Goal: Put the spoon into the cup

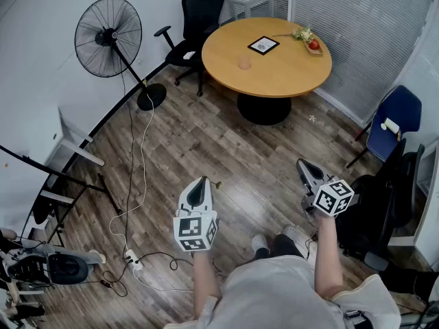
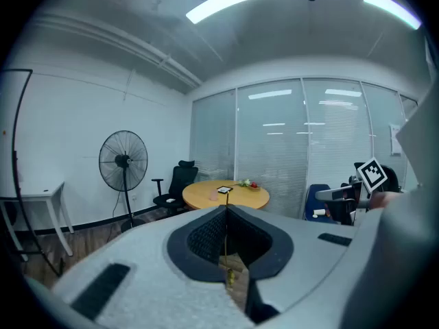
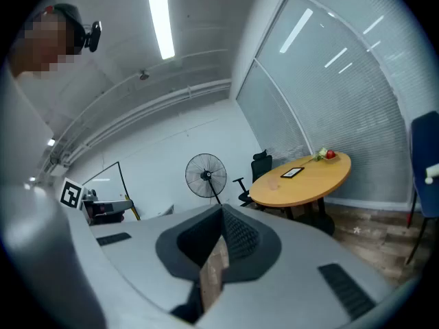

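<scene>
Both tools are held over the wood floor, well apart from the round bench (image 1: 288, 74), on the person's side of it.

Left tool (image 1: 202, 182): jaws pressed together on the spoon (image 2: 226, 245). In the left gripper view it shows as a thin golden stem running down the seam between the pads. In the head view a small end of it pokes out beside the jaw tips (image 1: 218, 183).

Right tool (image 1: 303, 164): jaws brought together at the tips with nothing between them. In the right gripper view only floorboards show through the slit lower down.

Cup (image 1: 244, 62): pale, translucent, upright on the bench, on the near side of the bench's middle, toward the fan. We cannot tell what it holds at this range.

Small dish (image 1: 314, 46): at the bench's far edge, toward the glass wall. It carries a red fruit, with green sprigs just beside it.

Dark framed slab (image 1: 263, 44): flat on the bench, between cup and dish.

Standing fan (image 1: 108, 33) and black office chair (image 1: 199, 16): off the bench's left side.

Blue chair (image 1: 394, 118): off the bench's right side.
</scene>
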The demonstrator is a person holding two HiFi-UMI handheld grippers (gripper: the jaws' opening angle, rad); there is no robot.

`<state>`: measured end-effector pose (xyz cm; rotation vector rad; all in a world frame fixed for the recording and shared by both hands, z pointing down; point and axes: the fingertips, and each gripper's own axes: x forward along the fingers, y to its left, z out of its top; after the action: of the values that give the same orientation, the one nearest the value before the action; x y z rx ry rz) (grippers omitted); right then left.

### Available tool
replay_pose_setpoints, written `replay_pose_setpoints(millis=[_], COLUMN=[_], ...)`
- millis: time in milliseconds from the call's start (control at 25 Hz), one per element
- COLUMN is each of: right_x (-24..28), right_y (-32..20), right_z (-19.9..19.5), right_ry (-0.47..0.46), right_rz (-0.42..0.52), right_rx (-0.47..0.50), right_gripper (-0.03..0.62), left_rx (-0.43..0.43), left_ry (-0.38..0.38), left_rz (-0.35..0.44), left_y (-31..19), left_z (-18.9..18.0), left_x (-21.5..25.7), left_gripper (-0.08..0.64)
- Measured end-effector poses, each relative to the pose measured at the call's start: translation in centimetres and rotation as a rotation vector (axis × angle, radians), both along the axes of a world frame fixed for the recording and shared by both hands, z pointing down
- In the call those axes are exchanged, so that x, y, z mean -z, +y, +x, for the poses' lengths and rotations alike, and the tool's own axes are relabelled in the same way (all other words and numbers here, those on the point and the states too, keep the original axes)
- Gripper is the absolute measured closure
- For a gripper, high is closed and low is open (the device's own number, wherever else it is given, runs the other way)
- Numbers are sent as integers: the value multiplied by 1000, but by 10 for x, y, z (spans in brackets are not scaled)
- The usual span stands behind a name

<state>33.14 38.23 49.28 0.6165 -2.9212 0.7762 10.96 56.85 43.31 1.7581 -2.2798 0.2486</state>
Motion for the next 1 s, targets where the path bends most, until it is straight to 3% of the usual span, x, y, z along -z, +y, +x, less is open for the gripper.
replay_pose_setpoints(millis=[320, 680, 880, 1000], right_x=[5, 10, -2, -10], right_y=[-2, 7, 0, -18], right_z=[5, 7, 20, 26], right_ry=[-41, -125, -104, -128], right_rz=[16, -26, -38, -63], right_rx=[29, 33, 40, 15], right_gripper=[595, 595, 595, 595], left_rx=[-28, -11, -19, -36], left_ry=[15, 48, 62, 52], left_rz=[74, 82, 151, 136], left_y=[-16, -4, -20, -40], left_z=[17, 5, 9, 10], left_x=[6, -3, -4, -9], left_gripper=[551, 549, 549, 550])
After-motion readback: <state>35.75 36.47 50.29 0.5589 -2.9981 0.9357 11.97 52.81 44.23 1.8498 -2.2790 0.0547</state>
